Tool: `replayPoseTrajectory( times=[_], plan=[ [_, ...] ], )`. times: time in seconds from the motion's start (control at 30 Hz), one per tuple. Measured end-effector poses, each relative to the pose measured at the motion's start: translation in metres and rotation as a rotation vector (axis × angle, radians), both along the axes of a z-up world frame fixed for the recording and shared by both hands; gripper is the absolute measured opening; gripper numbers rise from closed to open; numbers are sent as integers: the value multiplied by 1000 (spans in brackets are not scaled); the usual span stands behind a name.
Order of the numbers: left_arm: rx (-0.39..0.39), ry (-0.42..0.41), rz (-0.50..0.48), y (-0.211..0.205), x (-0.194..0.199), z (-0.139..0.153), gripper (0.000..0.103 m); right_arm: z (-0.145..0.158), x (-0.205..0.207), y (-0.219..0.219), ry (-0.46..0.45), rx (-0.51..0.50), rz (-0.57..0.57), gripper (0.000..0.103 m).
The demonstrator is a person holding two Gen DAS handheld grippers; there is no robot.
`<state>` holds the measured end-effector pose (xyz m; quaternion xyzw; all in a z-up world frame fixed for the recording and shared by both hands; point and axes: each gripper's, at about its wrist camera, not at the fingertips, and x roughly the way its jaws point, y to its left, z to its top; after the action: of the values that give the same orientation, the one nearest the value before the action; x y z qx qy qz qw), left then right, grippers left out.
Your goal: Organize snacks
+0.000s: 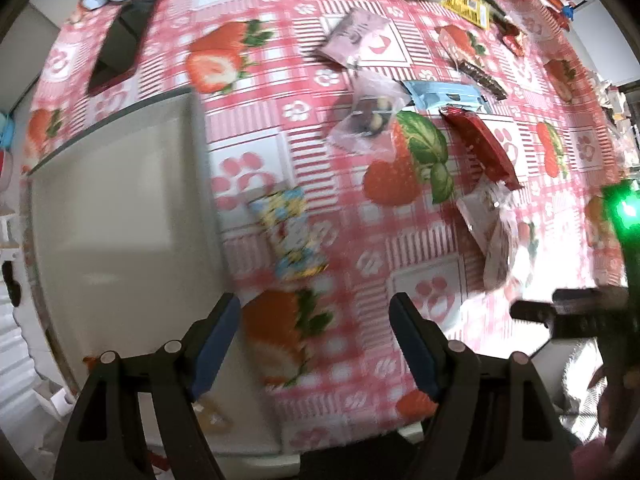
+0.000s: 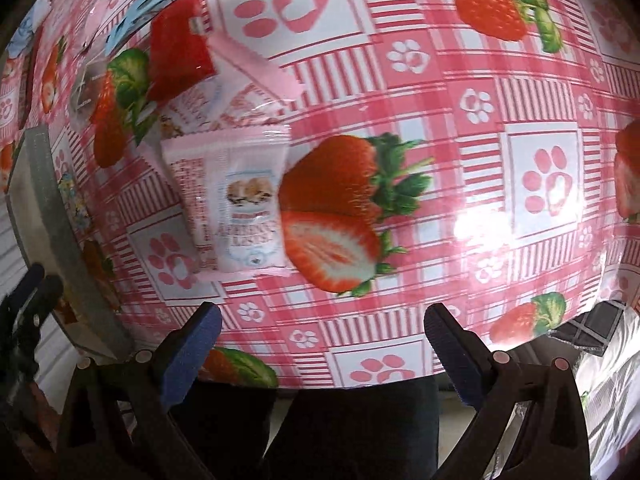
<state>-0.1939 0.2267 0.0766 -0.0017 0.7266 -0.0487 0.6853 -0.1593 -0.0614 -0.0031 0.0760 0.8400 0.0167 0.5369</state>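
Note:
Snack packets lie scattered on a strawberry-print tablecloth [image 1: 344, 184]. A grey tray [image 1: 116, 216] stands at the left; its rim also shows in the right wrist view [image 2: 60, 216]. My left gripper [image 1: 316, 320] is open and empty, just above the cloth beside the tray, with a blue-yellow packet [image 1: 290, 232] ahead of it. My right gripper [image 2: 322, 328] is open and empty near the table's front edge. A pink-white cookie packet [image 2: 236, 204] lies ahead of it to the left, with a red packet [image 2: 180, 48] and a second pink packet [image 2: 240, 76] behind.
In the left wrist view, a red packet [image 1: 480, 144], a light-blue packet [image 1: 444, 94], a clear bag of sweets [image 1: 368, 116], a pink pouch [image 1: 356, 38] and a black box [image 1: 124, 40] lie farther back. The right gripper [image 1: 576, 312] shows at the right edge.

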Motion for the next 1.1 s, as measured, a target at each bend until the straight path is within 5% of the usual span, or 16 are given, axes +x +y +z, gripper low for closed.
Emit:
replayPoseTrajectory(
  times=[0.47,0.63,0.93,1.1],
  plan=[
    [121,39,119,3,35,-38,80,10,7,13,-41,73,15,102],
    [87,52,175,2,41,-49,83,8,-6,26,-59,13,69,102],
    [63,7,106,-33,50,-38,83,19,-41,-44,-52,-78,-9,102],
    [86,11,134,-8,56,-35,83,28,-53,-52,-63,-58,-27,102]
  ],
)
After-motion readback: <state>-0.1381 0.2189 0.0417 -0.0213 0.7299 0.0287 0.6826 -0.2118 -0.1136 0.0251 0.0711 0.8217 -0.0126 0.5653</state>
